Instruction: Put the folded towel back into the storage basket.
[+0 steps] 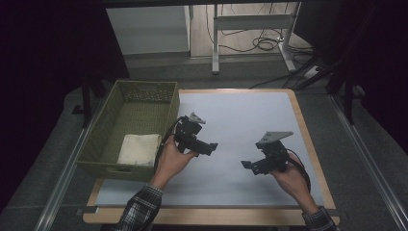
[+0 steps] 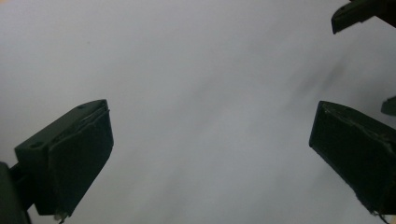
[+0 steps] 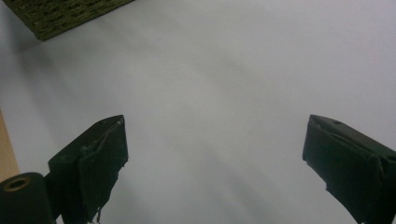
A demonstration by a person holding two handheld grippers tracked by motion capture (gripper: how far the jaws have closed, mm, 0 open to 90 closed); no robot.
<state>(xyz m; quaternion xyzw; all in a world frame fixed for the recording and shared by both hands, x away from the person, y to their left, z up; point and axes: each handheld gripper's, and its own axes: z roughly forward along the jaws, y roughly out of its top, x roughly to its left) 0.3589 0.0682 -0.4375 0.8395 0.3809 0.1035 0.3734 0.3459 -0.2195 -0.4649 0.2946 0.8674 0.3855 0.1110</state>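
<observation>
We see the left gripper [image 1: 211, 147] held in the person's left hand [image 1: 172, 161] above the desk [image 1: 250, 120], just beside the right wall of the green woven basket [image 1: 144, 94]. Its jaws point toward the middle of the desk. In the left gripper view its two black jaws stand far apart with nothing between them, only the pale grey mat [image 2: 196, 93] under them, so we read them as released. At the upper right corner of that view we can make out a dark tip of the other gripper.

The right gripper [image 1: 246, 165] sits in the person's right hand [image 1: 291, 178] over the right half of the desk, nearer the front edge than the back, and its jaws point left toward the left gripper. The two grippers are apart and face each other across a bare stretch of mat. In the right gripper view the jaws are likewise spread wide and grasp nothing; a corner of the basket [image 3: 60, 16] shows at the top left and a strip of the wooden desk edge [image 3: 7, 154] at the left.

The basket stands at the left edge of the desk, partly overhanging it. A folded cream cloth [image 1: 139, 149] lies inside it, at the end nearest the person. Both sleeves are plaid.
</observation>
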